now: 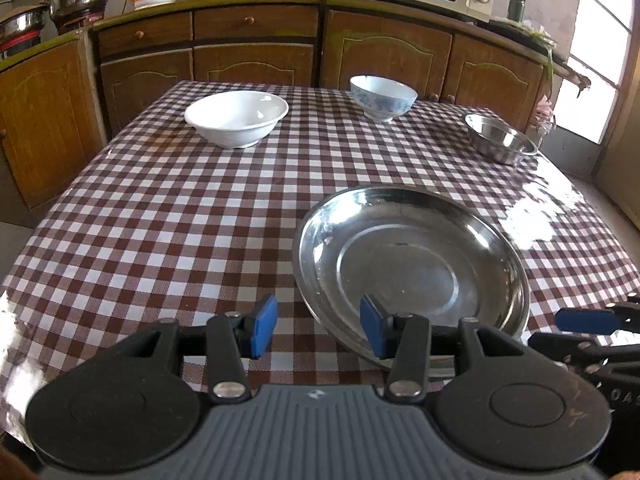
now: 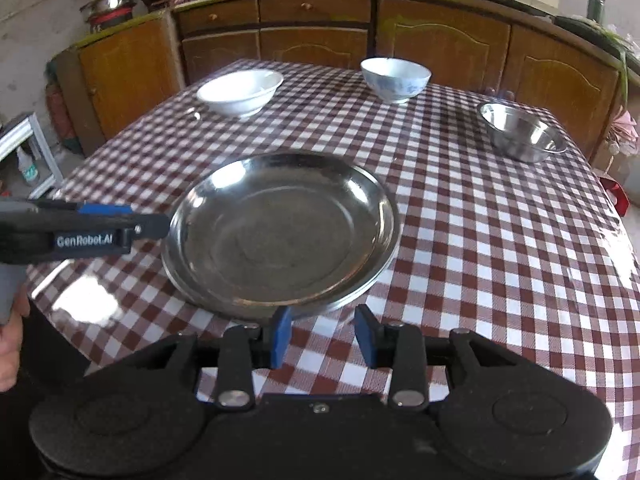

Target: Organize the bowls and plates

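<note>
Left hand-held gripper: black arms with blue pads, jaws apart. Nothing is squeezed between them. One blue pad sits in front of the near rim of the plate, so that bit of rim is hidden. I cannot tell if the pad touches it.
Right hand-held gripper: same black and blue shape, jaws apart and empty. It is just in front of the plate's near edge. From the left wrist view only its tip shows, cut off at the right side.
Hand: only a small part of a person's hand shows at the left edge of the right wrist view.
Metal plate: big, round, shiny steel, shallow. It lies flat on the counter near the front, between the two grippers. Nothing is in it.
Counter: covered by a smooth, glossy cloth with brown and white squares. Bright glare hides some squares near the edges.
Small metal bowl: shiny steel, far right. It looks empty.
White bowl: wide, smooth, plain white, far left. Empty.
Blue-patterned bowl: deeper, white with pale blue marks, at the far edge. Its inside bottom is hidden.
Cabinets: brown wood doors behind. The things on top are cut off.
</note>
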A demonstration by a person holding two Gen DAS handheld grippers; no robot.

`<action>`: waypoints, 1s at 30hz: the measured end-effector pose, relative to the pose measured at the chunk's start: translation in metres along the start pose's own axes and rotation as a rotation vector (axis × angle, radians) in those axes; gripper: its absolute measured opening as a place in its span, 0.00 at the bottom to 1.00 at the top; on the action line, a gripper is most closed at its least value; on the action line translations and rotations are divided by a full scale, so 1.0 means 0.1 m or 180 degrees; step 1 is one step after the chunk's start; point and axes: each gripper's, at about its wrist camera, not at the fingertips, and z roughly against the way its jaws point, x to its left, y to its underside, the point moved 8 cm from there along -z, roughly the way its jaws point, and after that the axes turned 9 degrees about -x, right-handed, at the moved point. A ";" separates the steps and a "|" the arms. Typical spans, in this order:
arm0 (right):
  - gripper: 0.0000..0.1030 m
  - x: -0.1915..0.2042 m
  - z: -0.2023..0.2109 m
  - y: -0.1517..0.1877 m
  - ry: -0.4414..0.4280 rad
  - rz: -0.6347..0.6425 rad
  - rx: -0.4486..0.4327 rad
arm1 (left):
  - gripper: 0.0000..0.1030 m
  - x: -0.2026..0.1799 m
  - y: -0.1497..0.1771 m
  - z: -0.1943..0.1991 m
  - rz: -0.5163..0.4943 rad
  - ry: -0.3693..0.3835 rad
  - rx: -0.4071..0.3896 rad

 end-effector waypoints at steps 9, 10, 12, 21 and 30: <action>0.66 -0.22 -0.16 -0.23 0.0088 -0.0316 -0.0133 | 0.61 0.11 -0.10 -0.15 0.0026 -0.0096 0.0020; 0.66 -0.24 -0.18 -0.25 0.0101 -0.0333 -0.0136 | 0.61 0.12 -0.10 -0.18 0.0037 -0.0104 0.0030; 0.66 -0.27 -0.21 -0.28 0.0125 -0.0346 -0.0155 | 0.62 0.15 -0.12 -0.22 0.0038 -0.0127 0.0052; 0.66 -0.38 -0.41 -0.24 0.0169 -0.0444 -0.0038 | 0.69 0.15 -0.08 -0.42 -0.0008 -0.0114 0.0181; 0.66 -0.47 -0.60 -0.17 0.0144 -0.0593 0.0070 | 0.70 0.08 -0.01 -0.62 -0.0064 -0.0054 0.0318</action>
